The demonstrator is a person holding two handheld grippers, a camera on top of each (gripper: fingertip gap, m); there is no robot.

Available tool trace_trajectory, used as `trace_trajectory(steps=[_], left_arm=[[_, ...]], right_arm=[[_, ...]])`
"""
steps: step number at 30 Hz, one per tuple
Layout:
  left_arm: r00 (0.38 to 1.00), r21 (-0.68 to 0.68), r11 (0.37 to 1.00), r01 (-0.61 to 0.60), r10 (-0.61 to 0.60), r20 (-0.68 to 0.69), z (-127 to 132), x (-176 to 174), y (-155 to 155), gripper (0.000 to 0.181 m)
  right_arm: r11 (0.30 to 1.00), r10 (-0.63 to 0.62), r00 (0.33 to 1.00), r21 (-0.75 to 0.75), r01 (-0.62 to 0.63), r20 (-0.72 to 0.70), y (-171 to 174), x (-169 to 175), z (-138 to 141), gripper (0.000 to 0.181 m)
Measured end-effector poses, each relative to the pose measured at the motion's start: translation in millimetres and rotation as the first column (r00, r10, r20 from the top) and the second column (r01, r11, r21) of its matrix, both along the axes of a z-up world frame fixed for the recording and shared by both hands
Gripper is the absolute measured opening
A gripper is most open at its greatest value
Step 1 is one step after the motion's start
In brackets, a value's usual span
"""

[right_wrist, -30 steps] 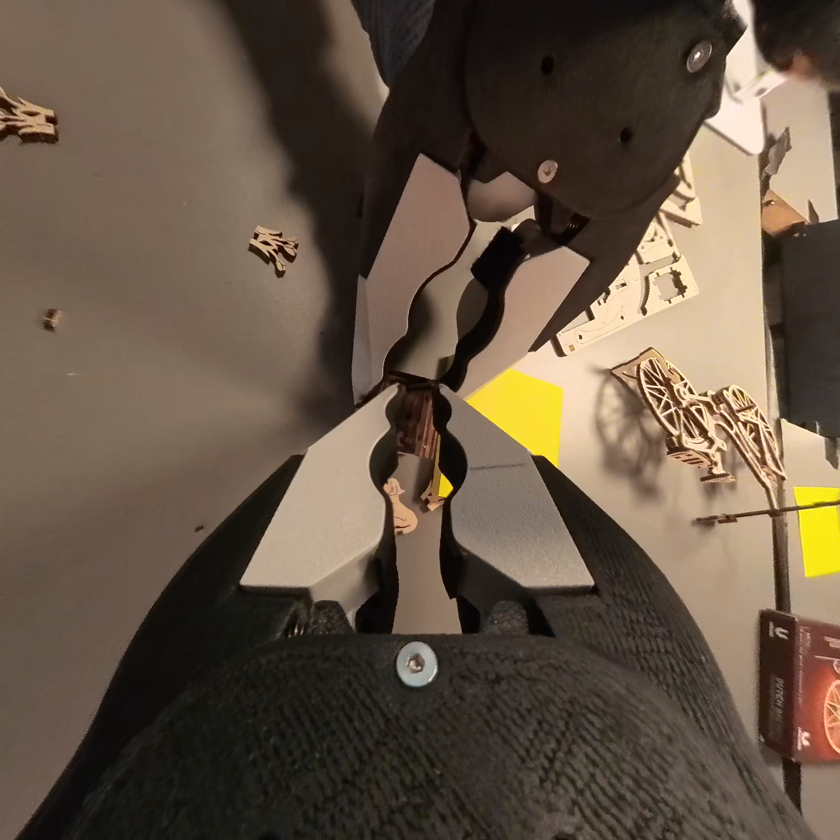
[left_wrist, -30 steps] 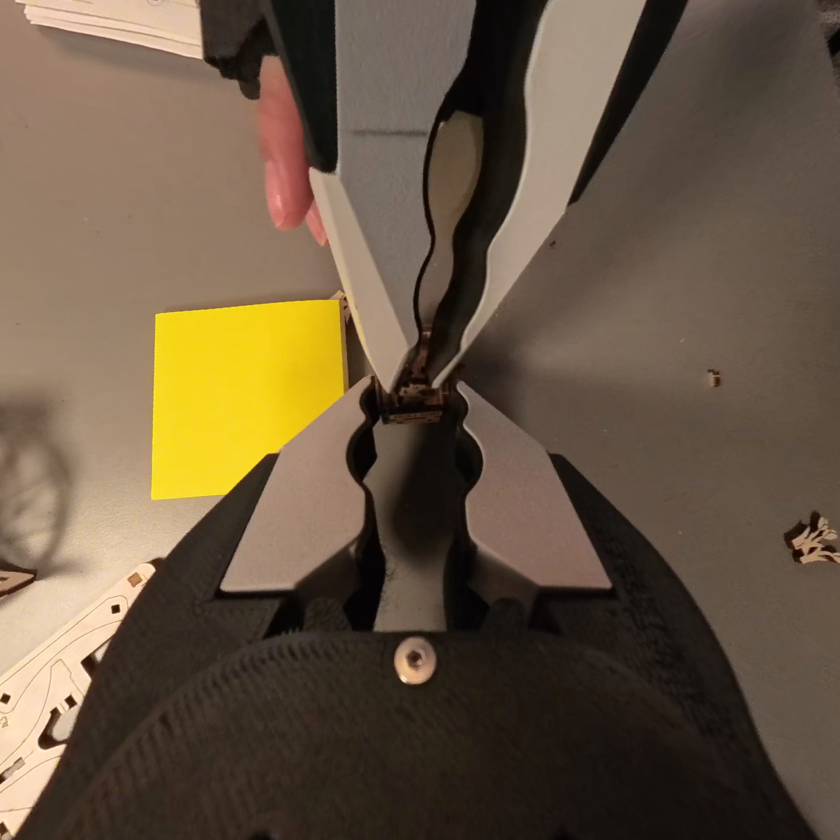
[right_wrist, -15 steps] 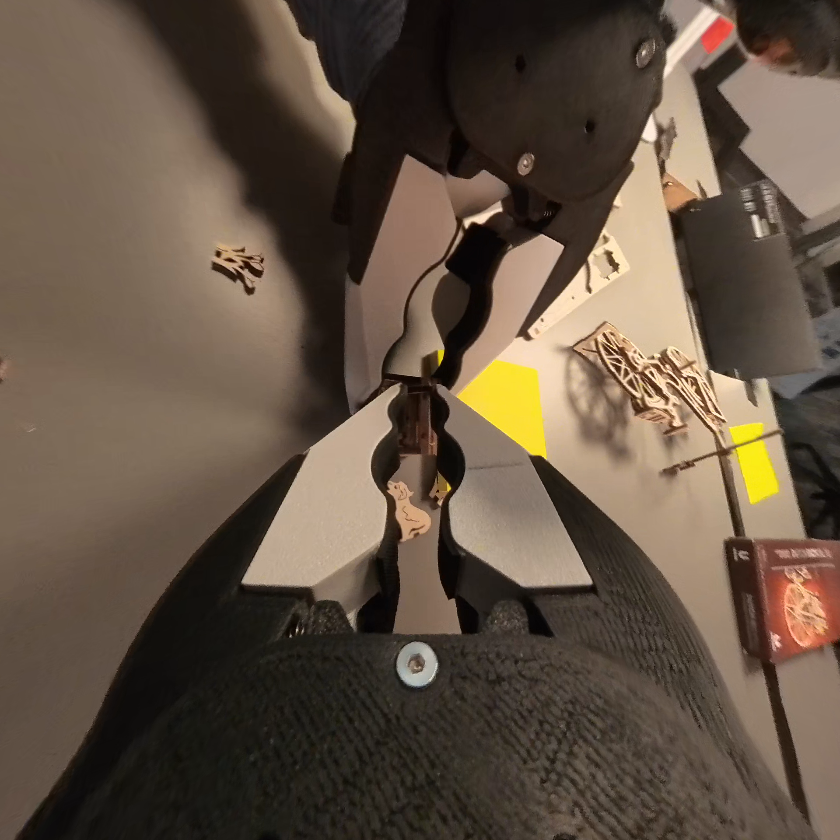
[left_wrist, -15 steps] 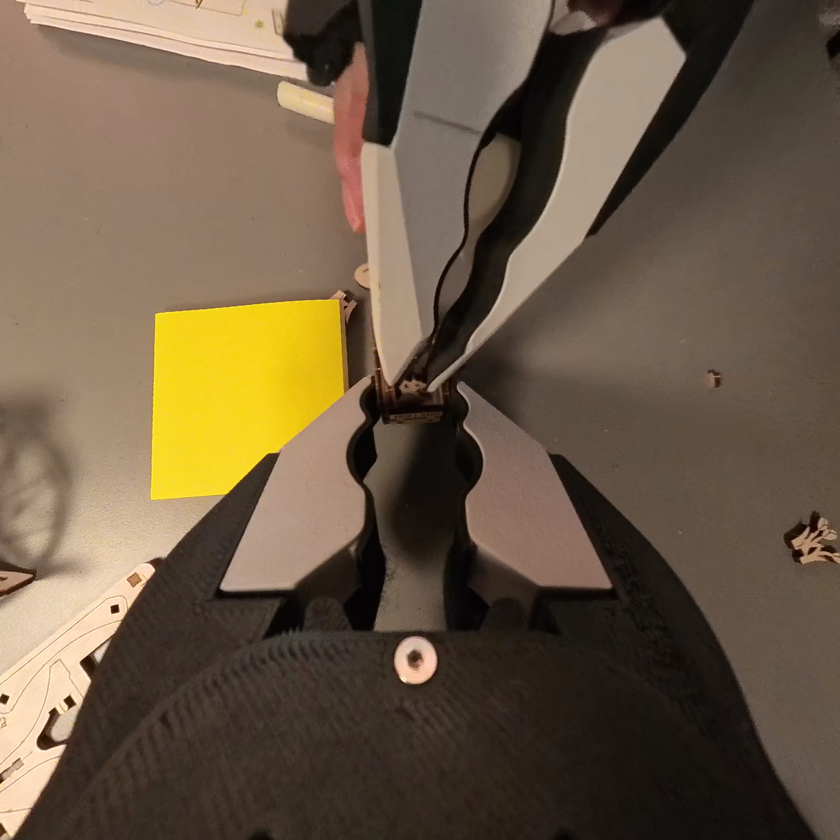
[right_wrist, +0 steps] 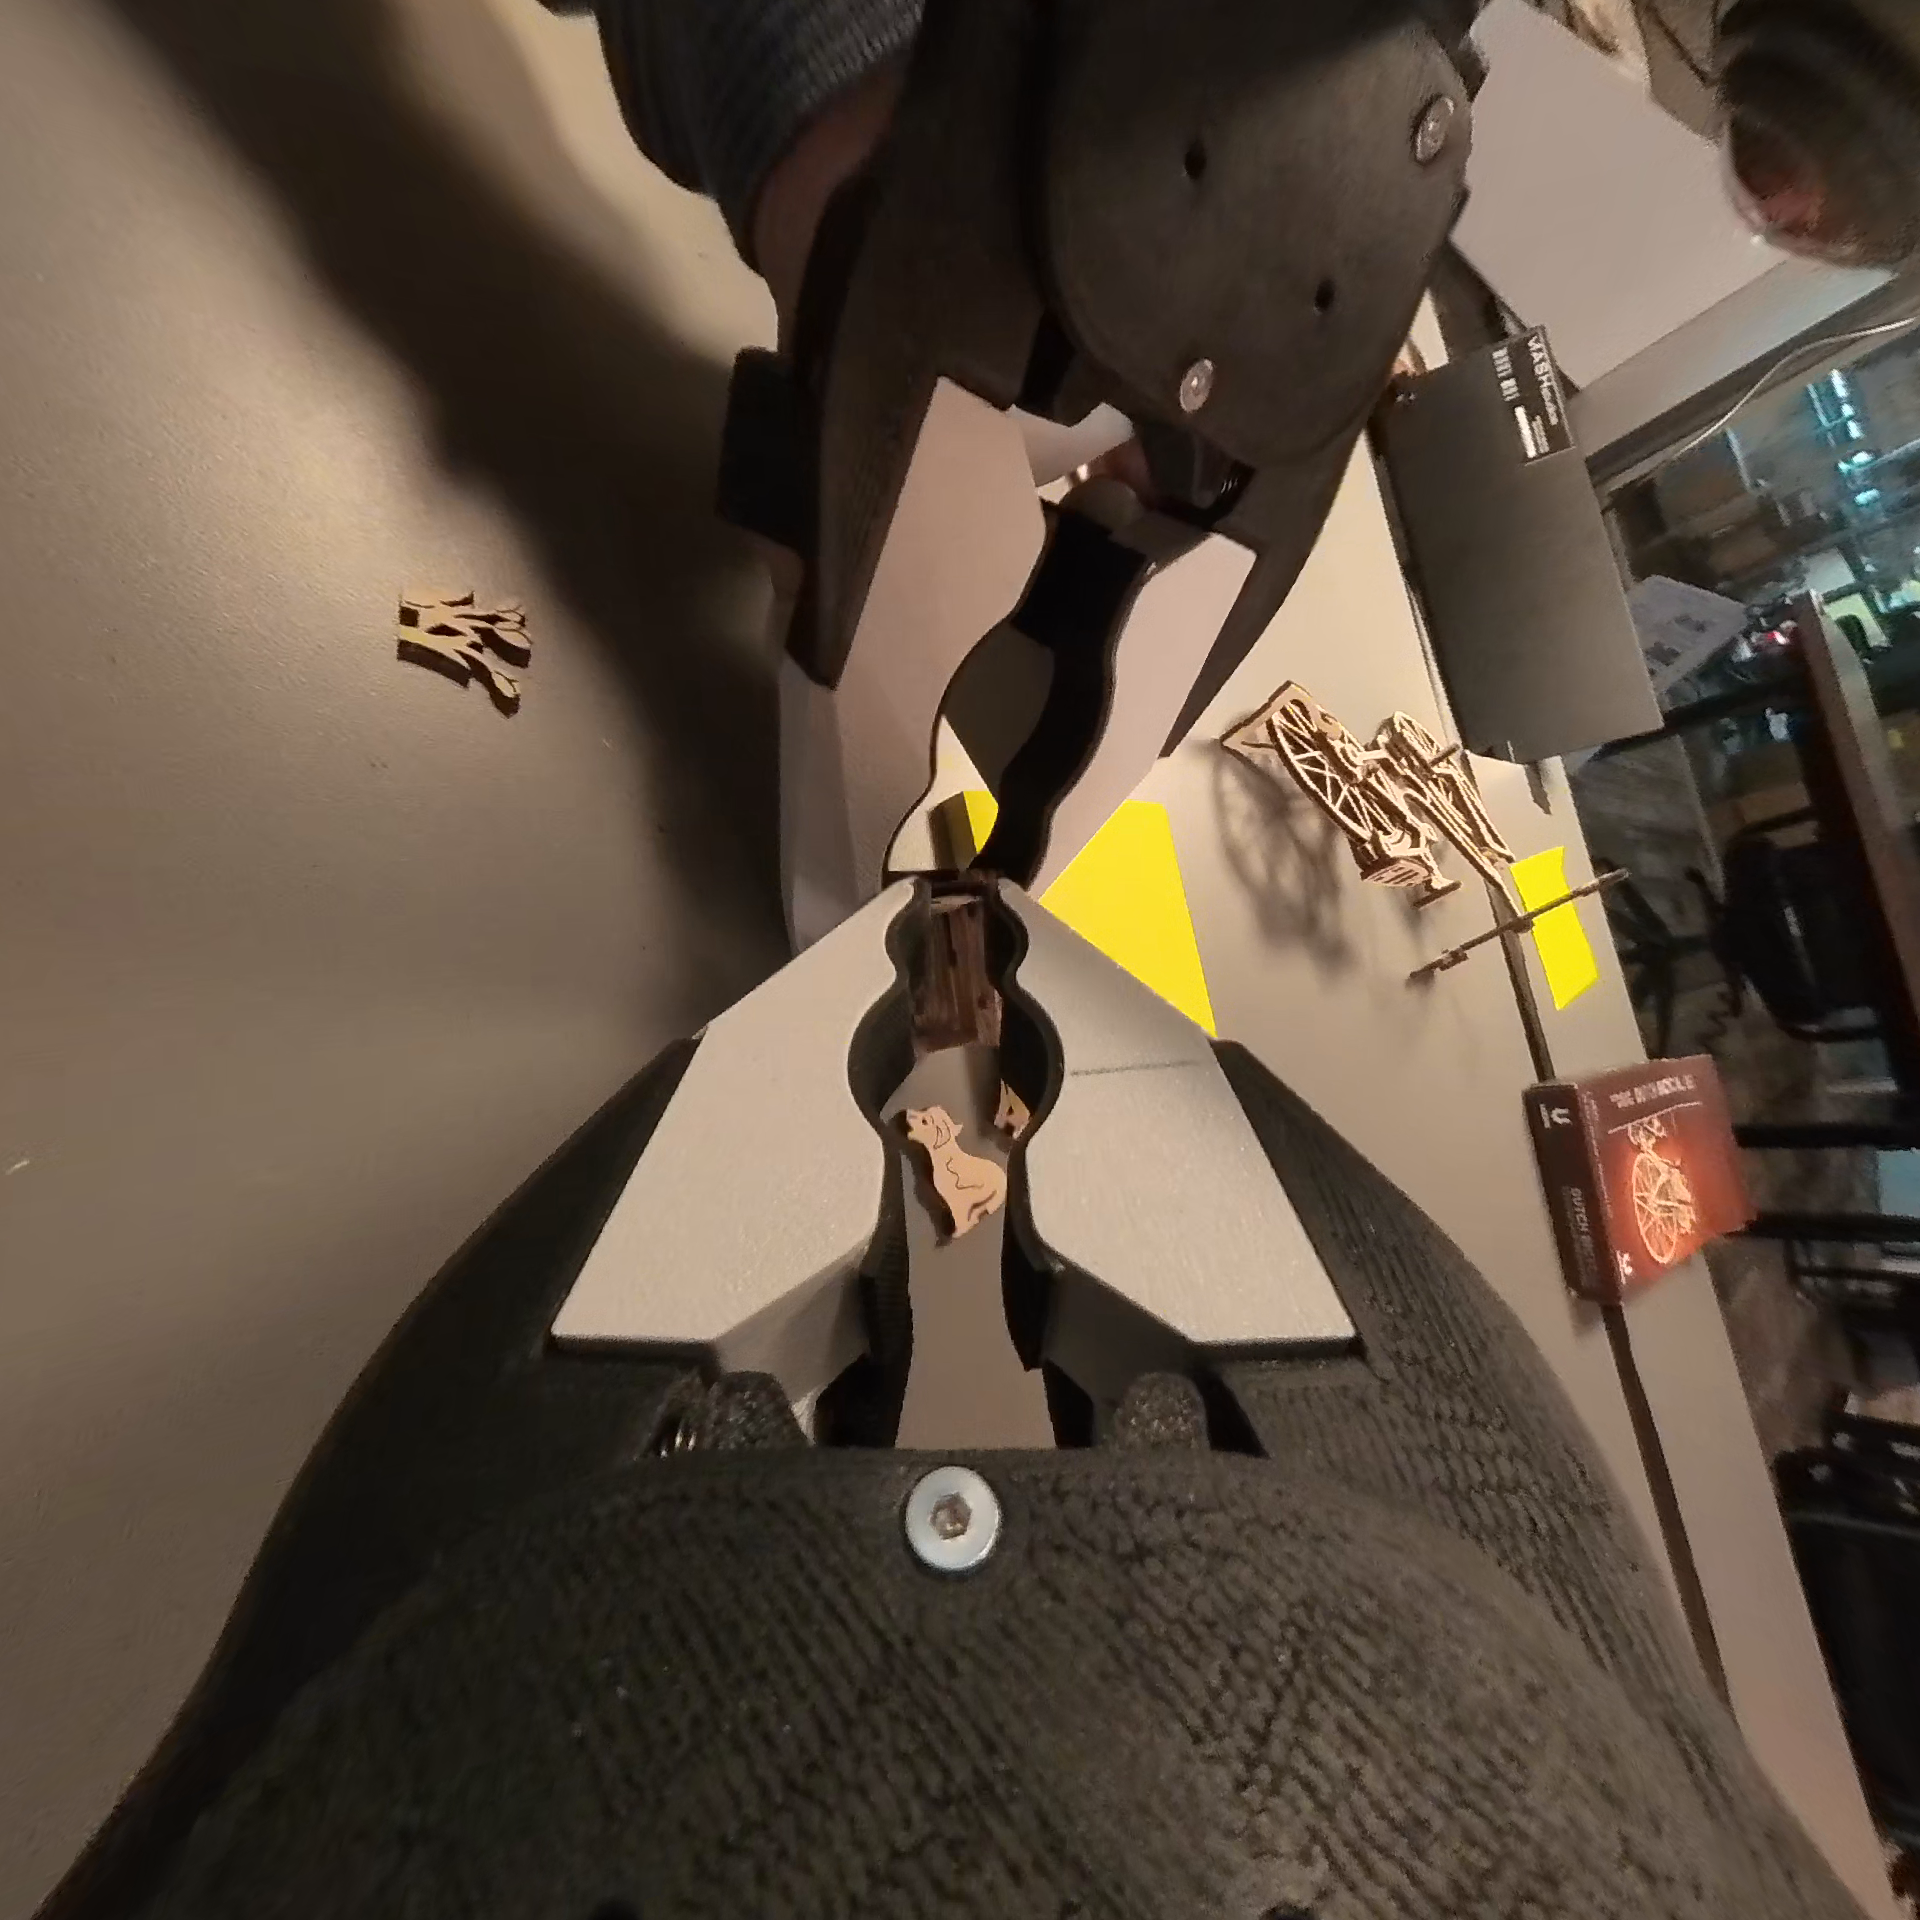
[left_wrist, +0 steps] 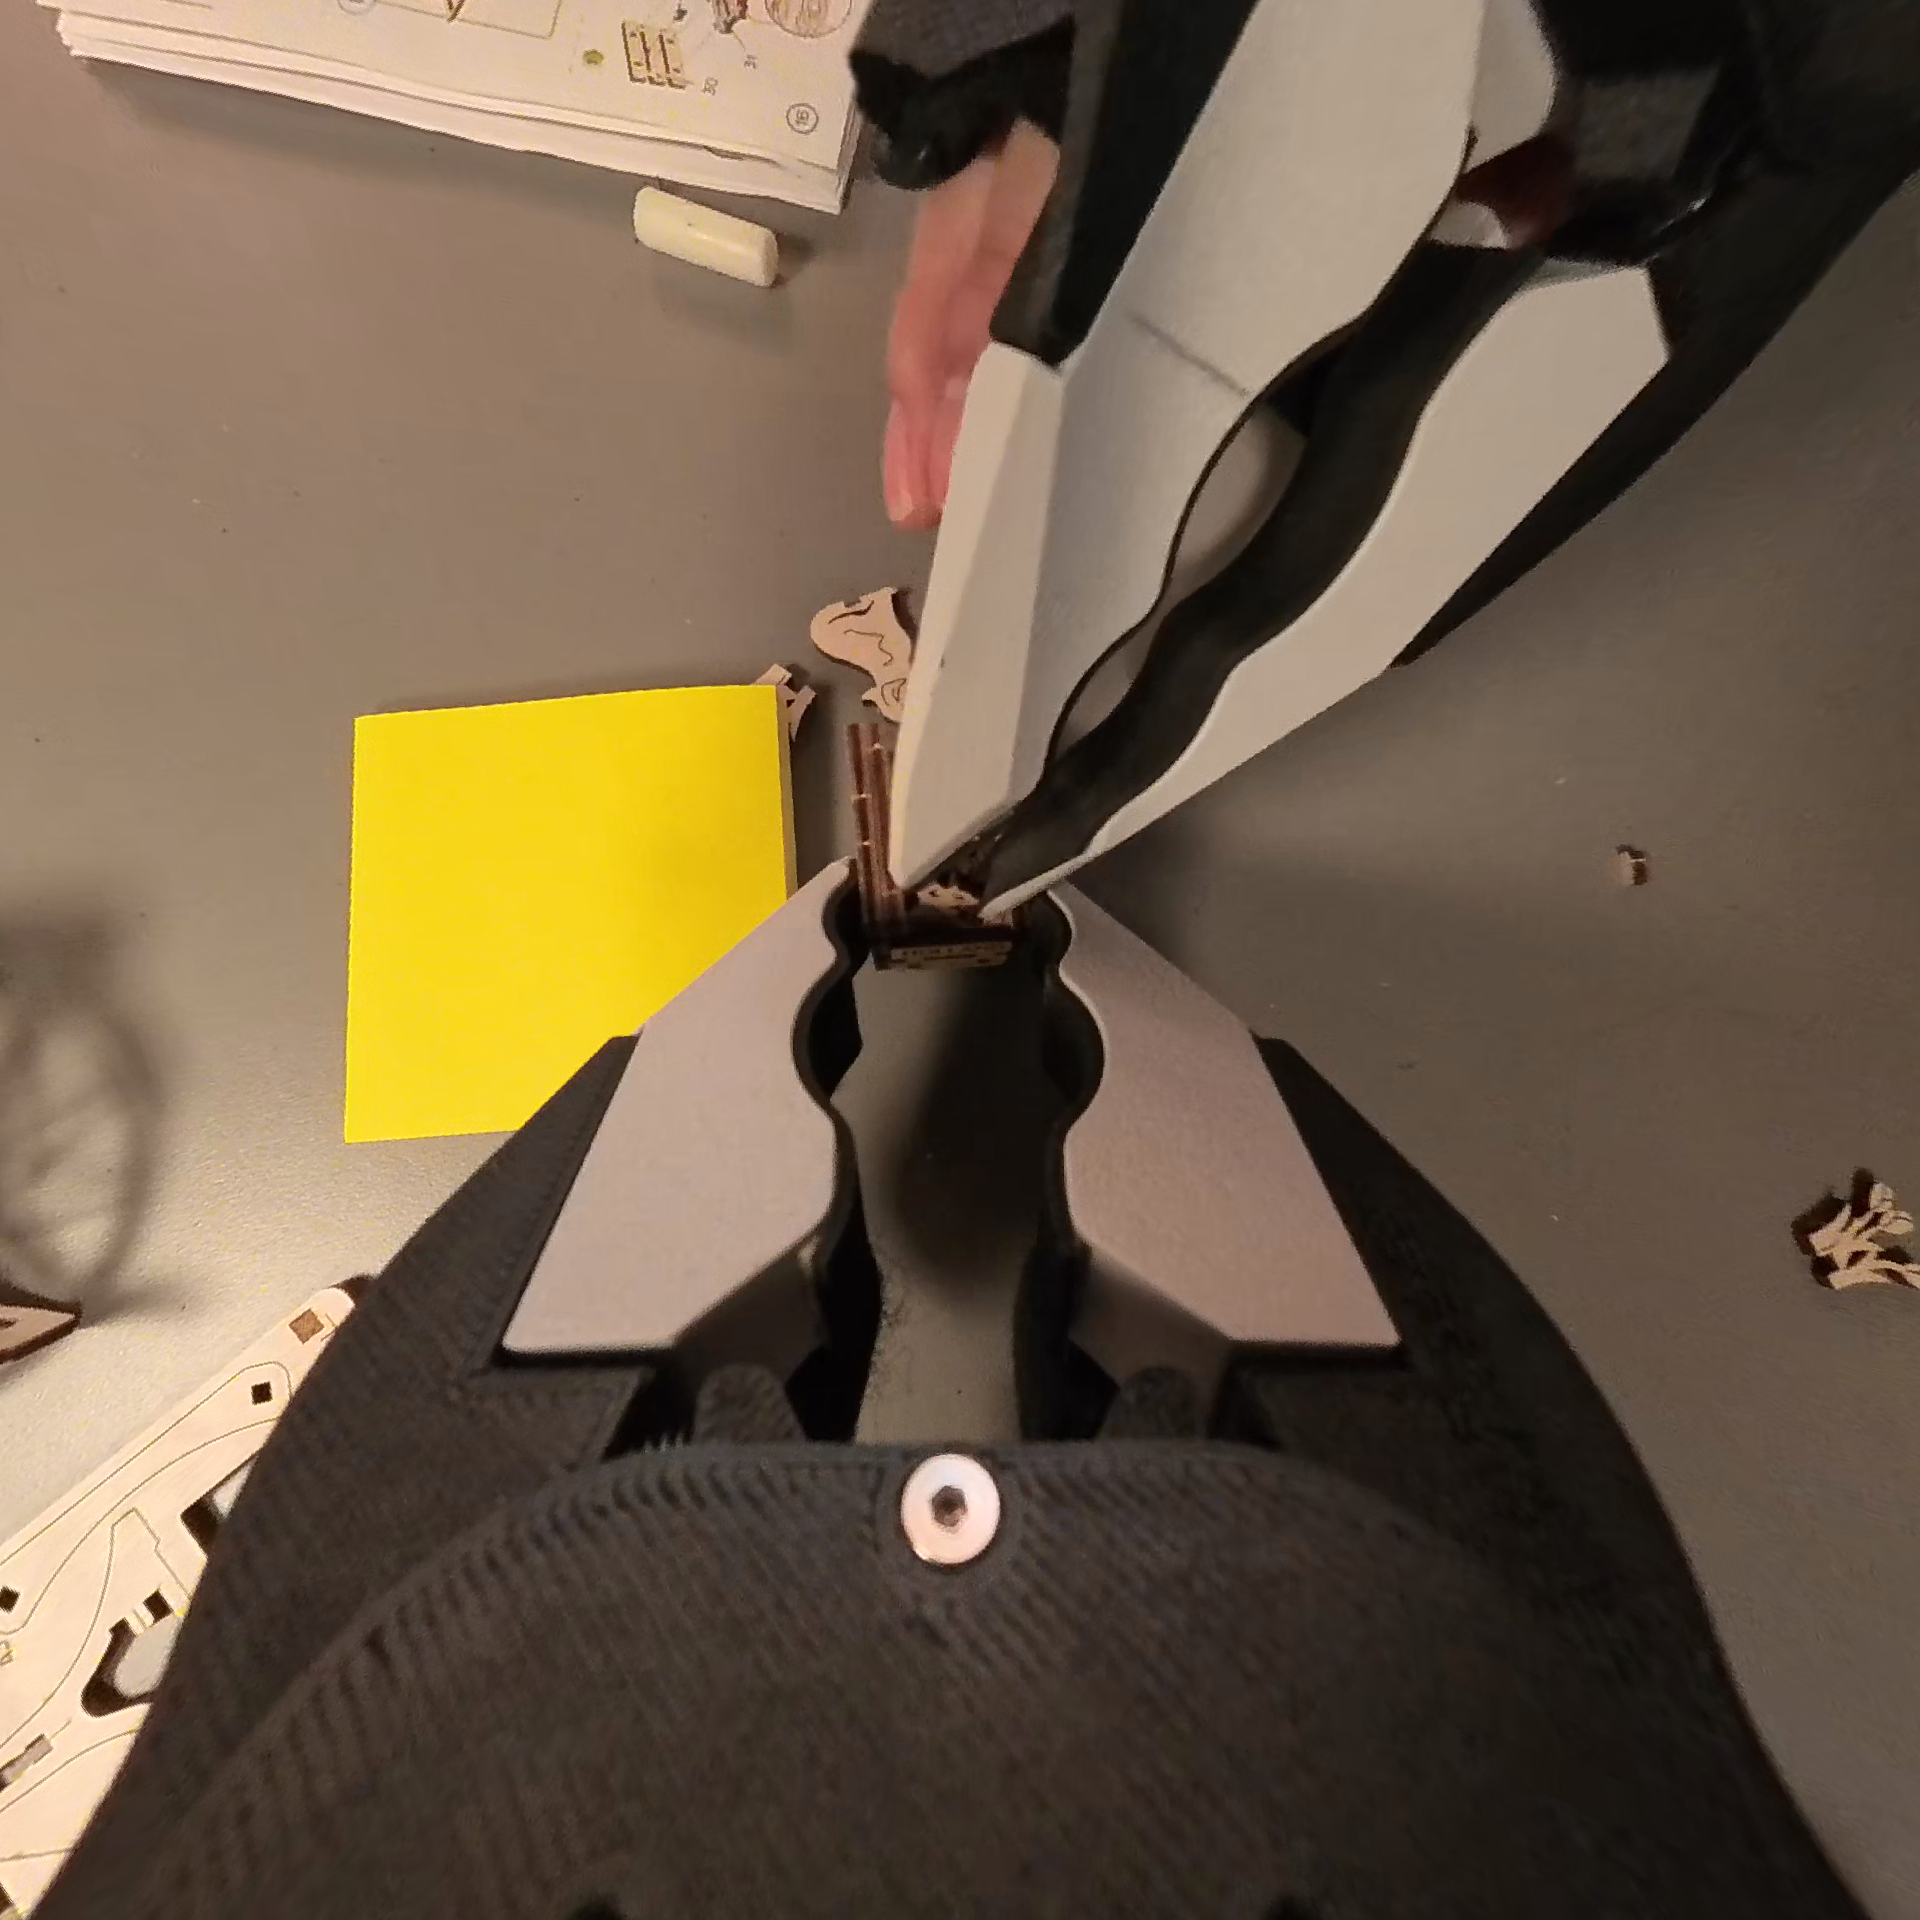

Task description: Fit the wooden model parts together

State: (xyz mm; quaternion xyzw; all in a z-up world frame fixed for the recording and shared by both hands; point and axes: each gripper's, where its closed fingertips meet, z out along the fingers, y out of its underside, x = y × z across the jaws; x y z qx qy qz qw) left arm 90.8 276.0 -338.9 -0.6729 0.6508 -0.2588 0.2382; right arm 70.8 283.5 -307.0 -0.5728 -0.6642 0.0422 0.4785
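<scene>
My left gripper (left_wrist: 948,920) is shut on a small dark wooden box-like assembly (left_wrist: 940,948) just above the grey table. My right gripper (left_wrist: 956,896) comes in from the upper right, and its tips meet the same assembly from the far side. In the right wrist view my right gripper (right_wrist: 954,885) is shut on a dark slatted wooden part (right_wrist: 951,982) that runs back between its fingers. The left gripper (right_wrist: 940,844) meets it tip to tip from above. Thin dark slats (left_wrist: 871,810) stick out beyond the left fingertip.
A yellow note (left_wrist: 566,914) lies left of the tips. A dog-shaped wooden piece (left_wrist: 868,649) lies beneath the right gripper. Paper sheets (left_wrist: 468,73), a cut-out wooden sheet (left_wrist: 94,1538), loose wooden bits (left_wrist: 1860,1247), a wooden bicycle model (right_wrist: 1371,810) and a dark red box (right_wrist: 1631,1184) surround the work spot. Left and right tips are no more than a few centimetres apart. My left gripper's tips are some 5 cm from the yellow note (left_wrist: 566,914).
The right gripper has swung its body to the right and tilted while its tips stay at the assembly. The thin slats and the dog-shaped piece now show. The left gripper has held still.
</scene>
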Motion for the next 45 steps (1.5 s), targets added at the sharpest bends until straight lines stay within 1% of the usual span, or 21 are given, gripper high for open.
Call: trace_trajectory(steps=[10, 13, 17, 18, 24, 28, 31, 36, 40, 42, 45], left_arm=[[1.0, -0.001, 1.0, 0.003, -0.003, 0.002, 0.0, -0.2, -0.1, 0.028], [1.0, -0.001, 1.0, 0.003, -0.003, 0.003, 0.0, -0.2, 0.0, 0.028], [1.0, -0.002, 1.0, 0.005, -0.005, 0.004, 0.0, -0.2, 0.0, 0.028], [1.0, -0.002, 1.0, 0.005, -0.005, 0.004, 0.0, -0.2, 0.0, 0.028], [1.0, -0.001, 1.0, 0.005, -0.005, 0.004, 0.0, -0.2, 0.0, 0.028], [1.0, 0.0, 1.0, 0.004, -0.004, 0.002, 0.1, -0.3, 0.1, 0.028], [1.0, 0.0, 1.0, 0.004, -0.004, 0.001, 0.0, -0.2, 0.0, 0.028], [1.0, 0.001, 1.0, 0.004, -0.004, 0.001, 0.0, -0.3, 0.0, 0.028], [1.0, 0.001, 1.0, 0.004, -0.004, 0.0, 0.0, -0.3, 0.0, 0.028], [1.0, 0.001, 1.0, 0.004, -0.004, 0.0, 0.0, -0.4, -0.1, 0.028], [1.0, 0.001, 1.0, 0.004, -0.004, 0.0, 0.0, -0.4, 0.0, 0.028]], right_arm=[[0.998, 0.051, 0.997, -0.043, -0.054, -0.053, -1.8, 8.0, 2.0, 0.019], [0.996, 0.057, 0.996, -0.061, -0.062, -0.071, -1.4, 15.5, 6.0, 0.019], [0.992, 0.029, 0.996, -0.119, -0.038, -0.084, 3.0, 23.8, 9.9, 0.017], [0.991, 0.021, 0.997, -0.129, -0.03, -0.075, 4.4, 25.3, 9.4, 0.018], [0.979, -0.025, 0.999, -0.203, 0.02, -0.023, 12.3, 28.5, 5.7, 0.037], [0.976, -0.034, 0.995, -0.209, 0.053, 0.093, 17.6, 26.1, 1.9, 0.05], [0.98, -0.033, 0.987, -0.191, 0.063, 0.155, 23.3, 23.1, 1.5, 0.052], [0.974, 0.006, 0.977, -0.223, 0.043, 0.215, 21.5, 17.2, -0.7, 0.053], [0.975, 0.018, 0.961, -0.218, 0.045, 0.275, 23.3, 16.6, -5.4, 0.053], [0.977, 0.011, 0.954, -0.208, 0.053, 0.298, 26.2, 16.4, -7.1, 0.056], [0.977, 0.019, 0.949, -0.208, 0.049, 0.315, 26.2, 15.6, -7.5, 0.055]])
